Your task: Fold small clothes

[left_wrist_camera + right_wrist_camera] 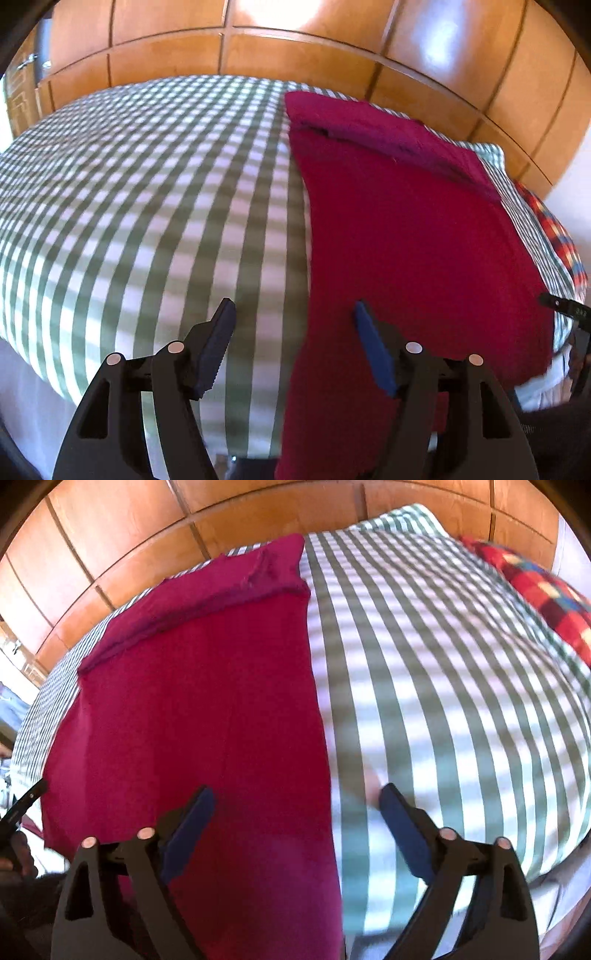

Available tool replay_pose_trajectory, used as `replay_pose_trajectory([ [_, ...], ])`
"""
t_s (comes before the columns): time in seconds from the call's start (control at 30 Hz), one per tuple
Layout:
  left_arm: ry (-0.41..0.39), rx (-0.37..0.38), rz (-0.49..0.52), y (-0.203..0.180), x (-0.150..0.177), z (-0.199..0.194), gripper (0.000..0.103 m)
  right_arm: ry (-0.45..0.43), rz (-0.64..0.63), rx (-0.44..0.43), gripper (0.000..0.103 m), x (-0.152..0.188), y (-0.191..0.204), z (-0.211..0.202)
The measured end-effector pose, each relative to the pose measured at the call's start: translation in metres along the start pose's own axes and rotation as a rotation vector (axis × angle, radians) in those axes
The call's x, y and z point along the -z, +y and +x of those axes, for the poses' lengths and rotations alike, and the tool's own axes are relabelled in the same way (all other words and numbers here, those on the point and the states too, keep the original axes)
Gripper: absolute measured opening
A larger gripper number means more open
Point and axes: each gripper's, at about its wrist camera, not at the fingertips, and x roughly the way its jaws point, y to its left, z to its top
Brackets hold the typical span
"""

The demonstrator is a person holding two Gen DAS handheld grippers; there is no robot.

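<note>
A dark red garment lies flat on the green and white checked bed cover, with its far end folded over into a band. Its near end hangs over the bed's front edge. My left gripper is open above the garment's left edge, one blue pad over the checks, the other over the red cloth. In the right wrist view the same garment fills the left half. My right gripper is open astride the garment's right edge, holding nothing. The other gripper's black tip shows at the far left.
Wooden wardrobe doors stand close behind the bed. A red, blue and yellow checked cloth lies at the bed's right end. White bed linen hangs below the cover's front edge. Checked cover stretches right of the garment.
</note>
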Motion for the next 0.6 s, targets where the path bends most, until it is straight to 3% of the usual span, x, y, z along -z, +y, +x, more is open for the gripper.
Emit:
replay_pose_trajectory([
  [0.1,0.031,0.05,0.026,-0.005,0.013,-0.008,0.066,0.047,-0.029,-0.016,0.076,0.017,0.002,-0.007],
  [0.17,0.052,0.073,0.049,-0.011,0.02,-0.01,0.065,0.086,-0.038,-0.029,0.062,0.03,0.004,-0.009],
  [0.27,0.084,0.103,0.066,-0.016,0.026,-0.009,0.055,0.136,-0.051,-0.055,0.043,0.042,0.005,-0.01],
  [0.3,0.091,0.119,0.066,-0.016,0.027,-0.009,0.05,0.154,-0.055,-0.064,0.04,0.046,0.005,-0.009],
  [0.33,0.096,0.132,0.065,-0.016,0.028,-0.009,0.036,0.162,-0.061,-0.067,0.03,0.049,0.006,-0.008],
  [0.37,0.105,0.143,0.063,-0.017,0.027,-0.008,0.03,0.167,-0.064,-0.072,0.016,0.05,0.008,-0.007],
  [0.4,0.116,0.154,0.06,-0.016,0.027,-0.007,0.018,0.179,-0.057,-0.103,0.011,0.05,0.009,-0.007],
  [0.43,0.121,0.174,0.051,-0.014,0.026,-0.008,0.012,0.182,-0.056,-0.126,0.01,0.048,0.011,-0.008],
  [0.6,0.079,0.395,-0.075,0.003,0.008,-0.033,0.011,0.098,-0.014,-0.331,0.009,0.02,0.02,-0.039],
])
